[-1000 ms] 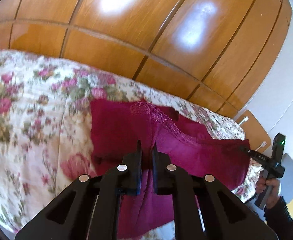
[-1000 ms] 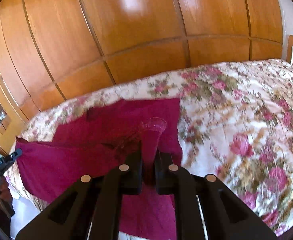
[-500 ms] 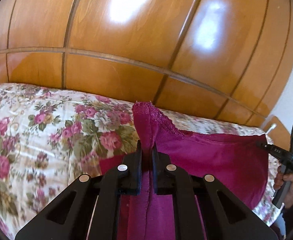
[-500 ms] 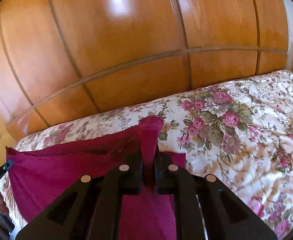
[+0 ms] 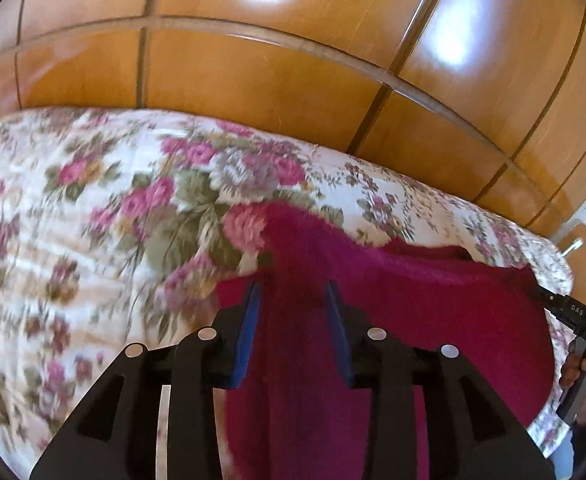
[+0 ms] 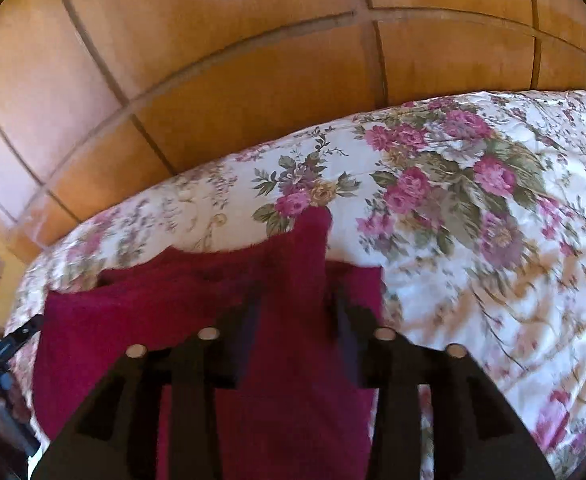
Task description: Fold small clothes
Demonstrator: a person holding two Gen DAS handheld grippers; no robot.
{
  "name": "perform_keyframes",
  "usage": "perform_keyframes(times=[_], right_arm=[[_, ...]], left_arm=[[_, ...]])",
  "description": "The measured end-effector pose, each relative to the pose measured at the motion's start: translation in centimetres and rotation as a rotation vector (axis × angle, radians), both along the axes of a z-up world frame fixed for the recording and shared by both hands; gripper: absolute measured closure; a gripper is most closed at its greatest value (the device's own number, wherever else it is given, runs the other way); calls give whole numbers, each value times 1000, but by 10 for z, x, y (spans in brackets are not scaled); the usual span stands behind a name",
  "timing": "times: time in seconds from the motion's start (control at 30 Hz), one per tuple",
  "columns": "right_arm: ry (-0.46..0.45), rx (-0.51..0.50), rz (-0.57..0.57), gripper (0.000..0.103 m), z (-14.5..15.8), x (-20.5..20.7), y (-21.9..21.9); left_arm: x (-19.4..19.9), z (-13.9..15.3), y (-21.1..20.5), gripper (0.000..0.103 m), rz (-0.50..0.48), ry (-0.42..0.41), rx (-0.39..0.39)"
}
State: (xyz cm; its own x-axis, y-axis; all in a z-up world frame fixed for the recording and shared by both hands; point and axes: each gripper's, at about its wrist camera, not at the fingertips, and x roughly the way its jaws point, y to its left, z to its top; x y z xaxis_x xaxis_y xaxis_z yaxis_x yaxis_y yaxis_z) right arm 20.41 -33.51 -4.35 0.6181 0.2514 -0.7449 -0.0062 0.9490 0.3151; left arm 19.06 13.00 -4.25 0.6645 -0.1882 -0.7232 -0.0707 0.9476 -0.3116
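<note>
The red cloth (image 5: 413,312) lies on the flowery bed (image 5: 93,240), spread between your two tongs. One corner of it pokes up right between the fingers of your left tongs (image 5: 293,300). Those fingers have just been opening and now stand apart, with the cloth loose between the blue pads (image 5: 249,320). The other corner pokes up between the fingers of your right tongs (image 6: 297,308). Those fingers have just been opening too, and they no longer pinch the cloth. The cloth reaches from your left tongs across to your right hand (image 5: 581,364), which you can see far off to the side. Past both tongs, behind the bed, stands a shiny brown wood wall (image 5: 293,60).
</note>
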Motion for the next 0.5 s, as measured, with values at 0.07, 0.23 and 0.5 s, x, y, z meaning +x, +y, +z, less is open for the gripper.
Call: perform_keyframes(times=[0.07, 0.23, 0.5], right_arm=[[-6, 35, 2, 65, 5, -27, -14], [12, 102, 7, 59, 4, -98, -40], [89, 130, 46, 60, -26, -157, -32]], left_arm=[[-21, -1, 5, 70, -14, -1, -12], [-77, -4, 12, 70, -70, -8, -62], [-140, -19, 2, 50, -131, -1, -148]])
